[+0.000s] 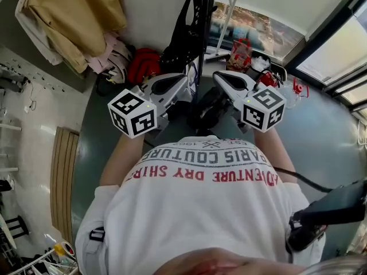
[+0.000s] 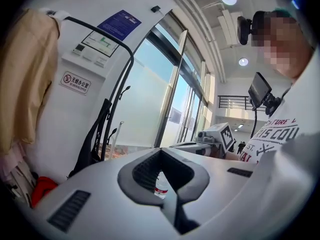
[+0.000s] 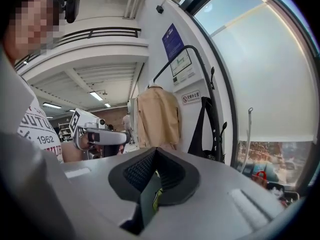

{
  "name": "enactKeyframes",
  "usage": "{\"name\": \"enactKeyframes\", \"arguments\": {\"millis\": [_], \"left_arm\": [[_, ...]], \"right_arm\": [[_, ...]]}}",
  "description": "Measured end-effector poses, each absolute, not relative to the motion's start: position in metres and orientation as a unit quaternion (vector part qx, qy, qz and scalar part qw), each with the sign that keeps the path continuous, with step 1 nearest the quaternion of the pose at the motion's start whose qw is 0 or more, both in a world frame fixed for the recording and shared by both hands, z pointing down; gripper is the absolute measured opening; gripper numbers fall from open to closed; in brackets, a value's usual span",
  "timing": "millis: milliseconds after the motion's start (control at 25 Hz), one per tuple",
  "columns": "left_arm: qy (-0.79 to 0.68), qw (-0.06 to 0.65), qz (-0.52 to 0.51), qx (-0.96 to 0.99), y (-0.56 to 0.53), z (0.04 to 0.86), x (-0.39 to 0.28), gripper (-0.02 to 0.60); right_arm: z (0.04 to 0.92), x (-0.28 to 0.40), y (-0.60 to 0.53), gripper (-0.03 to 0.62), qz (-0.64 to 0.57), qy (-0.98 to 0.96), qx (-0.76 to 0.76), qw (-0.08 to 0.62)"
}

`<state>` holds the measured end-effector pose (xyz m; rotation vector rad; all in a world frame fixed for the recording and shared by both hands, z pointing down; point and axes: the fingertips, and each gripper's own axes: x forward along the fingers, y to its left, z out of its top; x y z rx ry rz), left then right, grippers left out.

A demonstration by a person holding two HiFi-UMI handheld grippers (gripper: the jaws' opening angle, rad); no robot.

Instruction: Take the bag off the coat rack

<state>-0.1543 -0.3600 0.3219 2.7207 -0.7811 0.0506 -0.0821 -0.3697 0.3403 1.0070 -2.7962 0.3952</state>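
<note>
A black bag hangs by its straps from the black coat rack, straight ahead of me. It also shows in the left gripper view as the bag under the rack's curved bar, and in the right gripper view as the bag. My left gripper and right gripper are held side by side in front of my chest, short of the bag and not touching it. Both have their jaws together with nothing in them; the same shows at the left gripper and the right gripper.
A beige coat hangs on the rack's left side. A red bag lies on the floor below it. A white pole and a red basket stand by the glass wall at right. A wooden board lies at left.
</note>
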Motion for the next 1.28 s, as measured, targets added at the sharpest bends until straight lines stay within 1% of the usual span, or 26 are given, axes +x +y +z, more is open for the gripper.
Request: {"name": "enactKeyframes", "arguments": {"millis": [280,440,560,720,880,920,1040,1160,1200,1280], "left_arm": [[-0.286,0.178,0.037,0.941,-0.431,0.335,-0.138,0.002],[-0.277,0.181,0.026,0.943,-0.468,0.34,-0.122,0.002],[-0.28,0.172,0.02,0.944,-0.493,0.339,-0.114,0.002],[-0.305,0.141,0.016,0.942,-0.53,0.329,-0.114,0.002],[-0.333,0.132,0.01,0.934,-0.575,0.315,-0.117,0.004],[-0.339,0.129,0.012,0.932,-0.588,0.312,-0.118,0.012],[-0.356,0.119,0.016,0.927,-0.626,0.304,-0.121,0.062],[-0.376,0.111,0.012,0.92,-0.662,0.296,-0.121,0.16],[-0.387,0.104,0.016,0.916,-0.674,0.294,-0.122,0.183],[-0.409,0.081,0.032,0.909,-0.696,0.292,-0.124,0.193]], "right_arm": [[0.358,-0.07,-0.44,0.002,0.164,-0.931,0.316,0.084],[0.377,-0.056,-0.478,0.002,0.18,-0.929,0.311,0.091],[0.389,-0.045,-0.502,0.002,0.197,-0.925,0.312,0.091],[0.392,-0.031,-0.53,0.002,0.203,-0.923,0.314,0.086],[0.389,-0.019,-0.554,0.002,0.201,-0.923,0.319,0.077],[0.39,-0.016,-0.559,0.002,0.202,-0.922,0.32,0.078],[0.397,-0.008,-0.571,0.002,0.207,-0.92,0.325,0.077],[0.405,0.0,-0.581,0.002,0.218,-0.916,0.328,0.077],[0.408,0.003,-0.583,0.002,0.223,-0.915,0.328,0.079],[0.414,0.007,-0.588,0.002,0.231,-0.912,0.33,0.08]]}}
